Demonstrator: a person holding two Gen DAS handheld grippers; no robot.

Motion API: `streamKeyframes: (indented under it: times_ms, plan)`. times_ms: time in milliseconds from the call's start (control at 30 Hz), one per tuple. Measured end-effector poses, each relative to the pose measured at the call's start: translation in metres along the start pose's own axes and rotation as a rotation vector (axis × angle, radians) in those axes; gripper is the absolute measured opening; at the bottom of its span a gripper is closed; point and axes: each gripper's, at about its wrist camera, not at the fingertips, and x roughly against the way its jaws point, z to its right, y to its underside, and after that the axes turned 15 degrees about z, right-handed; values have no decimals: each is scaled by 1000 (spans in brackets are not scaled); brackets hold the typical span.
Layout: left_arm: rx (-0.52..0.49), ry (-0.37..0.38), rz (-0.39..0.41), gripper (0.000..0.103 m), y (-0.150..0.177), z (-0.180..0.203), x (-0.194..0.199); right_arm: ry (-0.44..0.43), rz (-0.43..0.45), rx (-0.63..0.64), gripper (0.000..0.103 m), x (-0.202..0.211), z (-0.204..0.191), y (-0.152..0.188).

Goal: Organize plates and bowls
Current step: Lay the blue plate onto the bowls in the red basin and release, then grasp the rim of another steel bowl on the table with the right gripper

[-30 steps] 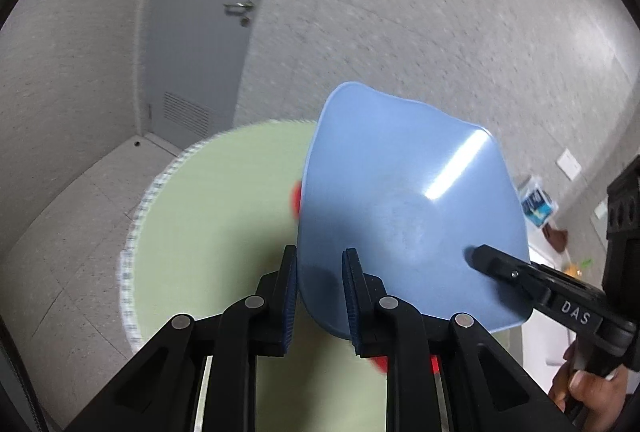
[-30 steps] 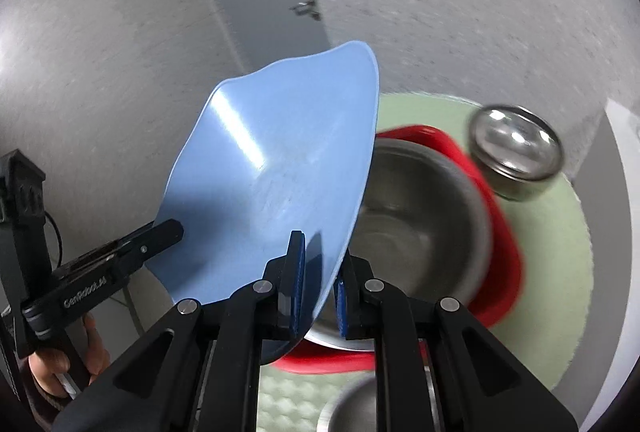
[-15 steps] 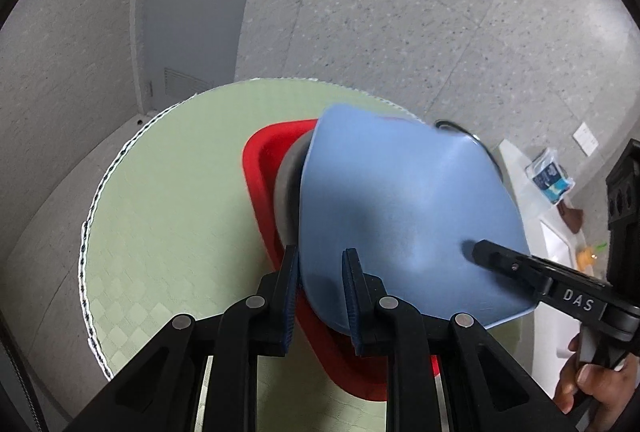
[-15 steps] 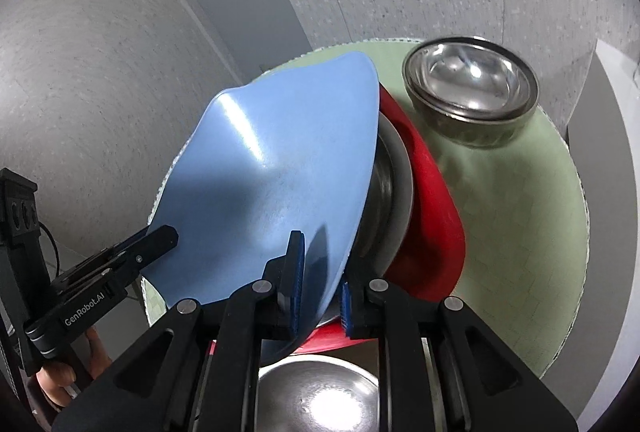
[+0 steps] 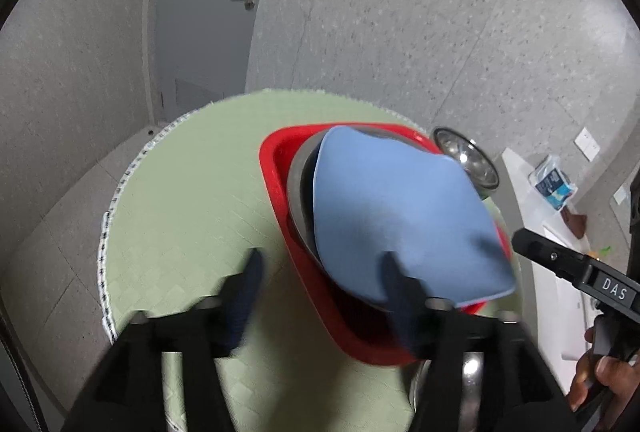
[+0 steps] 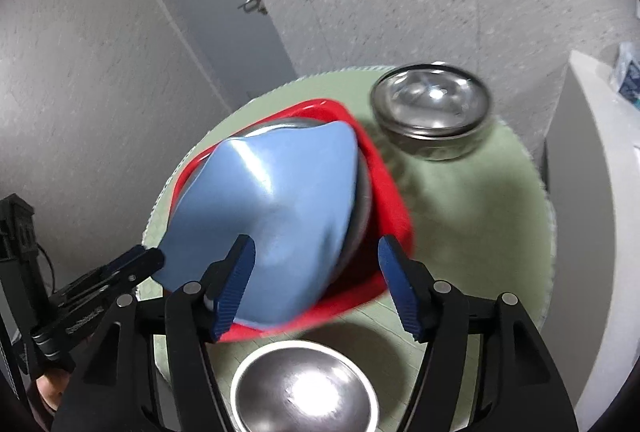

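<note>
Both grippers let go of the blue plate.

Left wrist view: the left gripper (image 5: 320,280) fingers are spreading apart, and the smooth blue plate (image 5: 396,216) sits just ahead on a shiny steel bowl (image 5: 300,192) in the red plate (image 5: 276,172).
Right wrist view: the right gripper (image 6: 316,264) fingers are spreading too, off the plate; round steel bowls (image 6: 432,108) wait on the green surface (image 6: 480,200).
</note>
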Motion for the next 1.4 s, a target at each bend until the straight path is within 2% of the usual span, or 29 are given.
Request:
streamKeyframes:
  times_ms: [167,233,300,500,667,767,867,967,1000,1033,1100,1133,1167,1233,1400]
  plan:
    - [-38,12,56,71,27,19,29,73,45,-14,68,28,12,19]
    - [-43,-9,73,82,43,29,39,94,54,-28,68,39,16,33]
    - [-40,6,82,85,58,37,47,113,58,-41,68,45,19,45]
    - [-86,59,6,85,97,53,54,149,20,-96,68,50,27,84]
    - [-111,60,-49,85,114,54,48,145,-3,-125,68,49,28,105]
    - [-129,71,-91,82,114,63,30,137,-21,-133,68,47,28,116]
    - [-136,92,-150,68,119,66,10,111,-47,-142,68,40,27,124]
    - [-151,93,-189,59,122,68,-3,89,-73,-158,61,33,29,130]
    - [-162,96,-191,54,122,70,-5,74,-81,-167,58,32,30,131]
    - [-166,113,-198,49,122,72,-7,67,-88,-169,52,32,30,133]
    - [-168,144,-214,27,120,77,-12,56,-101,-159,38,29,29,134]
    - [-178,158,-221,21,120,79,-14,48,-106,-160,29,28,28,134]
    - [-182,161,-224,18,118,81,-18,35,-111,-162,23,27,28,134]
    - [-190,170,-216,17,113,82,-20,24,-116,-158,17,26,27,134]
    - [-193,204,-196,15,98,86,-21,22,-118,-165,17,30,35,128]
